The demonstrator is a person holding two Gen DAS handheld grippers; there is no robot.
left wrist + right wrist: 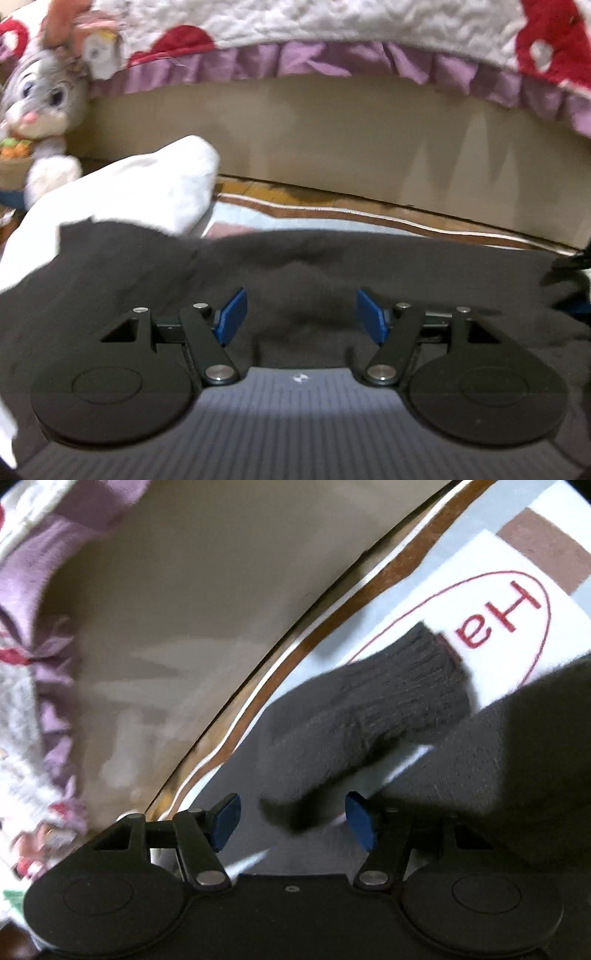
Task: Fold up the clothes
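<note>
The mat (424, 602), printed with red lettering, lay flat on the floor beside the bed base (332, 147), giving you a broad surface for folding. Across it spread the dark garment (314, 266), its body lying near you so both grippers could reach it. A white garment (147, 184) lay at the far left, partly under the dark one, apparently awaiting its turn. The ribbed cuff (417, 686) of the dark sleeve lay folded inward over the mat, probably to narrow the garment. Your left gripper (301, 314) hovered over the dark cloth, fingers well apart, holding nothing. Your right gripper (291, 819) was likewise wide, cloth between its fingers but ungripped.
</note>
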